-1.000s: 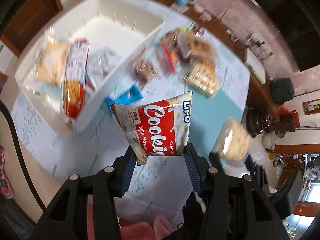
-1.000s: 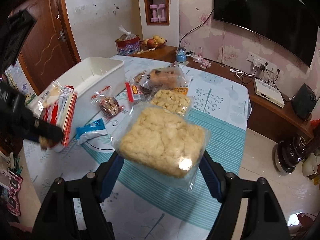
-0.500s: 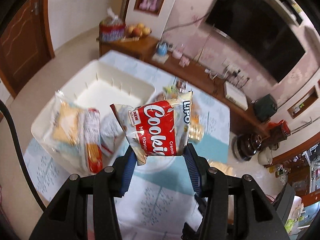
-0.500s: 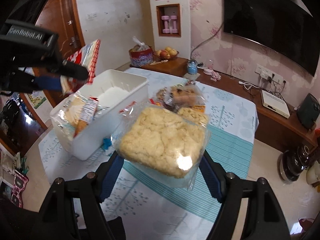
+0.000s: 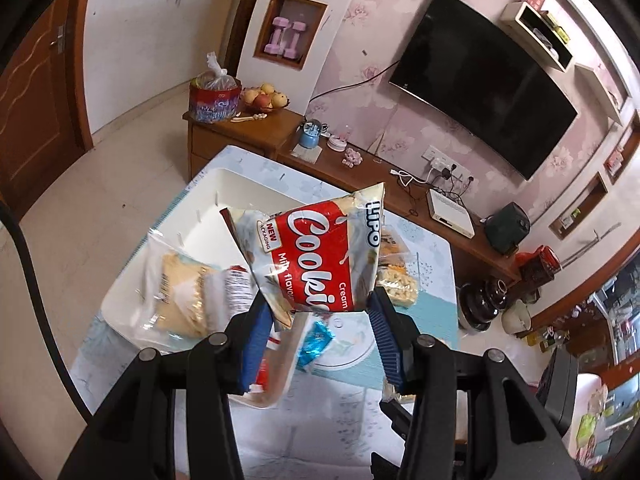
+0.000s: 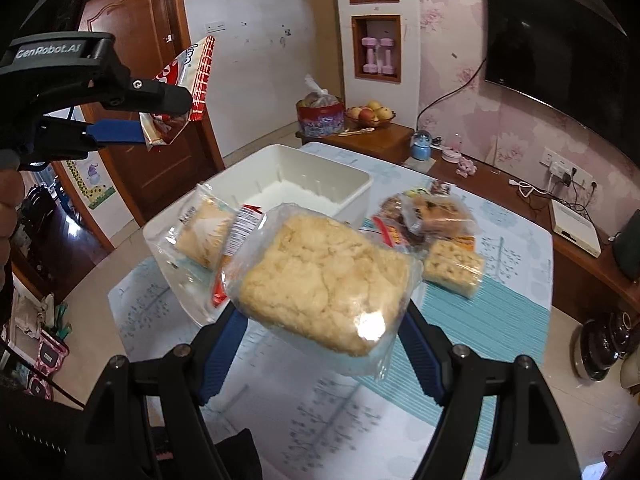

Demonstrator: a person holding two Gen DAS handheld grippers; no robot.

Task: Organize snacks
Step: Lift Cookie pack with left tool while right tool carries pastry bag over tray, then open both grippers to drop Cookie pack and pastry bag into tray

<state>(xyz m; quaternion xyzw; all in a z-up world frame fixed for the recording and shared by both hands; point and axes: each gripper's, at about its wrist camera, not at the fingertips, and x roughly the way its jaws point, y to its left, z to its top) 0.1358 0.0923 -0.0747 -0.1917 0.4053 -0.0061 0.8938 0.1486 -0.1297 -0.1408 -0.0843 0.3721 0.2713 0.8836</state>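
- Both grippers have risen since the earlier frames; white bin (image 6: 320,184) now sits lower in view.
- Left gripper (image 5: 320,312) clamps cookie bag (image 5: 316,248), held above bin.
- Right gripper (image 6: 320,332), jaws wide, grips pastry pack (image 6: 324,284); bin contents partly hidden.

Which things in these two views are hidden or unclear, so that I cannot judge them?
- Left wrist view: the cookie bag in the left hand-held gripper covers part of the white bin.
- Right wrist view: the pastry pack in the right hand-held gripper covers the bin's near right side.
- Both views: labels on the packs inside the bin are blurred.
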